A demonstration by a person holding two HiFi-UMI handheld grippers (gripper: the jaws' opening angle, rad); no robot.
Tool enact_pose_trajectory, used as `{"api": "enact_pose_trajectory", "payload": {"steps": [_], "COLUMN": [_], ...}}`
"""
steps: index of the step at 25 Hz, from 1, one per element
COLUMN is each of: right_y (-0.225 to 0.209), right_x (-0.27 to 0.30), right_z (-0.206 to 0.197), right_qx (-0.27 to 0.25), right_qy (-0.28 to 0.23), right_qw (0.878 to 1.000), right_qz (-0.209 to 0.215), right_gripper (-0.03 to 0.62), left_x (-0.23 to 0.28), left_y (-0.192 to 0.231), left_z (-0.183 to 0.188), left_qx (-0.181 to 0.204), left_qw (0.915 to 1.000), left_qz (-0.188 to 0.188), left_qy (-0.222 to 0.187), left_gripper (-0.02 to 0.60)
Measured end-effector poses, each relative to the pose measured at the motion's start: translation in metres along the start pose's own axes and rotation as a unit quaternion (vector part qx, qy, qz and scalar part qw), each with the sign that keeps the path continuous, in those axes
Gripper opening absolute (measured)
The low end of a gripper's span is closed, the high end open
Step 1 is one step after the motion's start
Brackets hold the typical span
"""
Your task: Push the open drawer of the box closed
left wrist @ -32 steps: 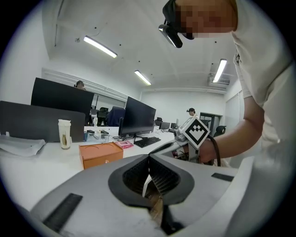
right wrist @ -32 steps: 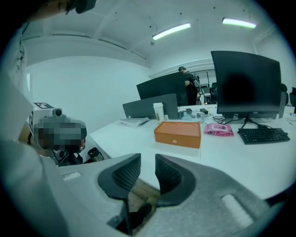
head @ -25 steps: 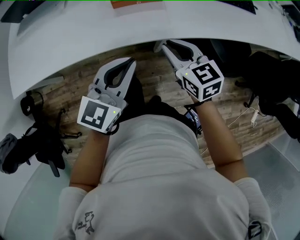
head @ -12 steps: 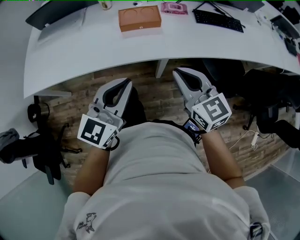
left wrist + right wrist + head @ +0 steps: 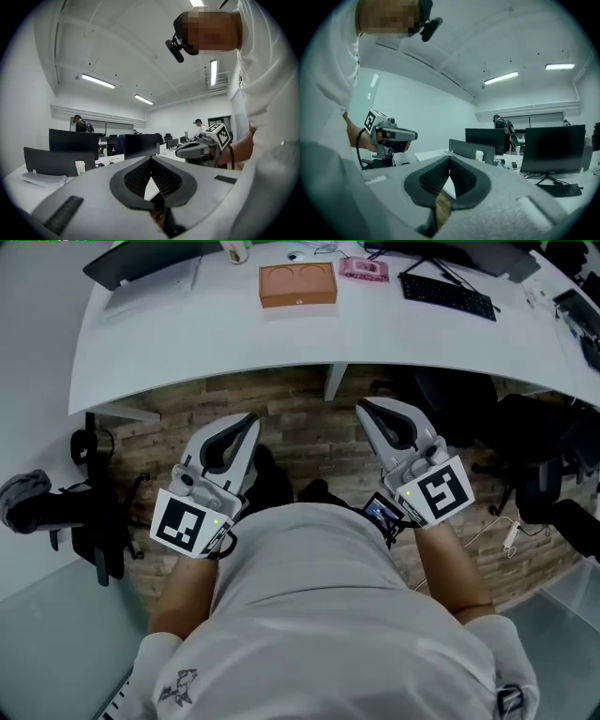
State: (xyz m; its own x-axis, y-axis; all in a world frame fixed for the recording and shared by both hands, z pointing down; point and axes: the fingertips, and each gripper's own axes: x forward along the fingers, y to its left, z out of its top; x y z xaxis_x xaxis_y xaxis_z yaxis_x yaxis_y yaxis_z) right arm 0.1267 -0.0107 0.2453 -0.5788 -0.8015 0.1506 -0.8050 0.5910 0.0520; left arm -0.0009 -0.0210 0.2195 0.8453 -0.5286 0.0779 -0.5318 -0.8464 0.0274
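Jaws of left gripper (image 5: 250, 419) and right gripper (image 5: 362, 407) are fully together, nothing between them, both held near the person's torso. Farther off, the brown box (image 5: 297, 284) rests on the white desk (image 5: 187, 334), well apart from both.
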Motion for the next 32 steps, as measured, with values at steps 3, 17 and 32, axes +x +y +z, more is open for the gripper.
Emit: {"api": "enact_pose_trajectory", "payload": {"steps": [3,17,32], "right_y": [0.009,0.101,0.289], "right_x": [-0.010,-0.049,-0.058], "right_z": [0.008,0.009,0.059], "right_qx": [-0.005,0.011,-0.028], "right_qy": [-0.004,0.018,-0.004], "right_qw": [1.000,0.999,0.998], "right_qz": [0.001,-0.044,-0.064], "right_gripper": [0.003,0.003,0.003], "left_x": [-0.009,-0.101,-0.290], "left_y": [-0.003,-0.020,-0.031], "left_z": [0.005,0.007,0.024], "left_qx": [0.003,0.015,0.022], "left_qw": [1.0000,0.9993,0.9968], "left_qz": [-0.001,-0.028,-0.045], "left_qy": [0.008,-0.018,-0.062], "left_gripper": [0.000,0.000,0.000]}}
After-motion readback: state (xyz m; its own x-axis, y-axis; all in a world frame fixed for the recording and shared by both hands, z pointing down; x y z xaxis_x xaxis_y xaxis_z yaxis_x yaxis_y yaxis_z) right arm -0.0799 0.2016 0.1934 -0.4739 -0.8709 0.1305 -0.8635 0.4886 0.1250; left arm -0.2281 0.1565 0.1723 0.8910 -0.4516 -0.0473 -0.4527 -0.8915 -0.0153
